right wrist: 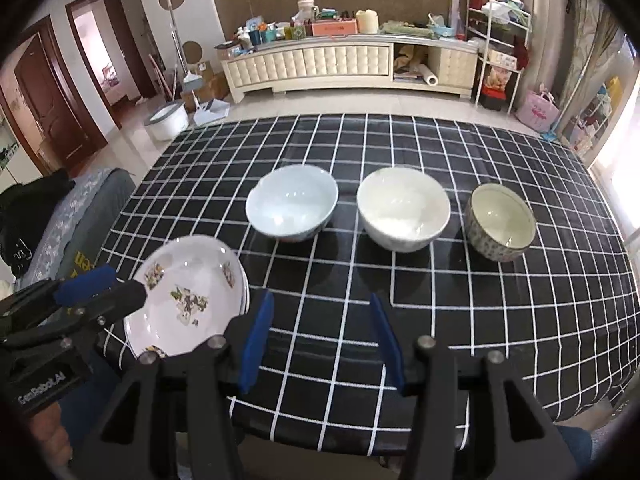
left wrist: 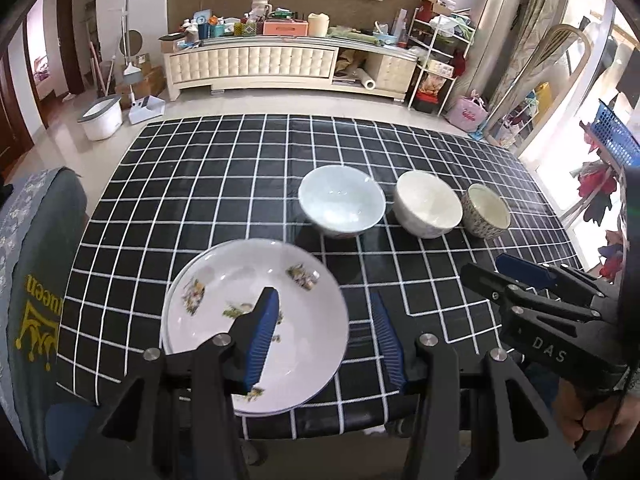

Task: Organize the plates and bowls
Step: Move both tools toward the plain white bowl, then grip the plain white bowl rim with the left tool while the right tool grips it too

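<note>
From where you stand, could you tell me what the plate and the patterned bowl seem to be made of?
Plate: probably glazed ceramic, possibly melamine; glossy white with printed floral motifs. Patterned bowl: likely glazed ceramic; shiny cream inside, speckled outside.

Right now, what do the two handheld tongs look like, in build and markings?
Both are black angular frames with silver pivot bolts and ribbed blue pads on the fingers. The left tongs carry white "GenRobot.AI" lettering on the body, seen from the right wrist view; the right tongs carry white "DAS" lettering, seen from the left wrist view. A thin dark cable hangs beside the right one's grip.
</note>
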`<state>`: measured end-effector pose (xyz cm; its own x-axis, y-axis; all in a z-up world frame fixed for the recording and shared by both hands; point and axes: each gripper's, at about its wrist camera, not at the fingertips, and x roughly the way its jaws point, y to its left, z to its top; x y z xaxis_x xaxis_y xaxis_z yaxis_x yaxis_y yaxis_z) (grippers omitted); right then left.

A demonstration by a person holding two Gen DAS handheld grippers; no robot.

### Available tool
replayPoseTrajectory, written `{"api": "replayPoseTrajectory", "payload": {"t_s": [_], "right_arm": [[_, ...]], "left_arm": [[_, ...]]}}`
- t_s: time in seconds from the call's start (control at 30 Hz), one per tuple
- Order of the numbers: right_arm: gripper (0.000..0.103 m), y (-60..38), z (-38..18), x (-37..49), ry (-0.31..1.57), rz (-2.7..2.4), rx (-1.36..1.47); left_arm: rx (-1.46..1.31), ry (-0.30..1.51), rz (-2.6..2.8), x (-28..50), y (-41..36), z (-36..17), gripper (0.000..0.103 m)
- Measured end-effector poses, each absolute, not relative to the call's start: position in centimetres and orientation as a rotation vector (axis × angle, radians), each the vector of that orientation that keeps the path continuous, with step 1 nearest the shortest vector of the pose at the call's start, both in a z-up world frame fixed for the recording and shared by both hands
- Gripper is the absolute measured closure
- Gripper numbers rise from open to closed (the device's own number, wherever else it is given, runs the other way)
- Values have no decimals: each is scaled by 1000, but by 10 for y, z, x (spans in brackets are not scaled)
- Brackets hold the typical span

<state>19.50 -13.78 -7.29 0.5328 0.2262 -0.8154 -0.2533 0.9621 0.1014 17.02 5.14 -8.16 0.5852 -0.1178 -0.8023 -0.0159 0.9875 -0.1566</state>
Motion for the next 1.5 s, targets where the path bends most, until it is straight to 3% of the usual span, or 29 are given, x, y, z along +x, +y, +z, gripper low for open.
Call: {"api": "replayPoseTrajectory", "payload": {"t_s": [0.57, 1.23, 1.5], "right_arm": [[48, -131, -68, 270, 968, 303, -45], [48, -98, -131, 353, 1069, 424, -131], [59, -87, -154, 370, 1108, 435, -226]], "left_arm": [[-171, 986, -99, 260, 61, -86, 57], [-233, 1150, -117, 347, 82, -161, 57], [-235, 1208, -117, 365, 78, -187, 74]]}}
